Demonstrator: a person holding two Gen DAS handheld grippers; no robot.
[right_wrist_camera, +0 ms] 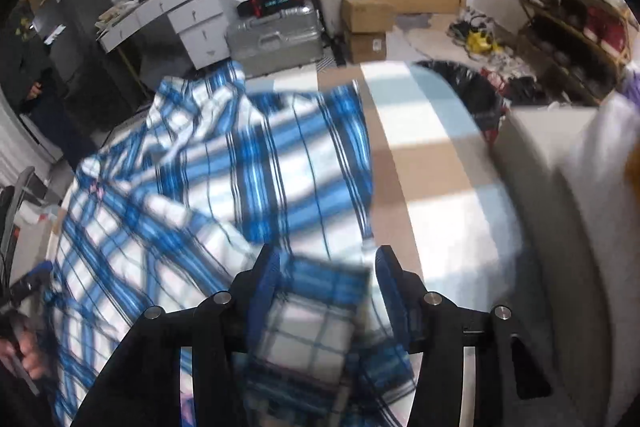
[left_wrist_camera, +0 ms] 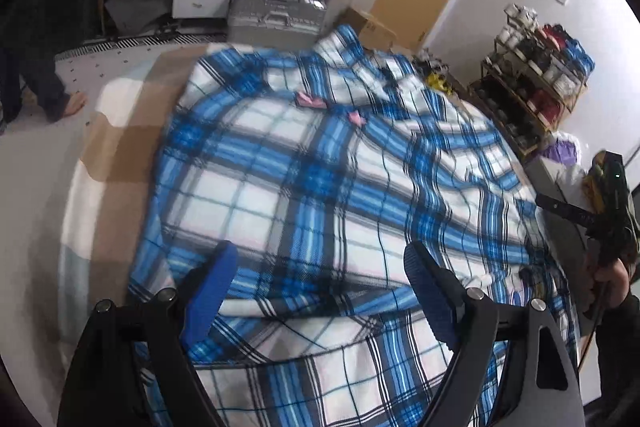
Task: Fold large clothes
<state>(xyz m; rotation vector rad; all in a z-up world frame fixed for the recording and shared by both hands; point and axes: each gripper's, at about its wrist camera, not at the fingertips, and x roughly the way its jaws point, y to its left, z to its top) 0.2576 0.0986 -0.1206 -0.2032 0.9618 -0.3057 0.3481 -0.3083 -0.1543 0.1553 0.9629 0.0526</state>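
Right wrist view: black bag [right_wrist_camera: 476, 87] apparently holds dark clothes

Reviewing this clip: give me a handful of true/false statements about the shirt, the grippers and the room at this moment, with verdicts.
1. The garment is a blue and white plaid shirt spread on a checked bed cover. True.
2. The left gripper is clamped shut on the fabric. False: its fingers stand wide apart above the shirt, with nothing pinched.
3. A fold of plaid cloth lies between the right gripper's fingers. True.
4. A silver suitcase sits on the floor beyond the bed. True.
5. The shirt is solid red. False: it is blue, white and dark plaid.
6. The shoe rack is empty. False: its shelves are full.
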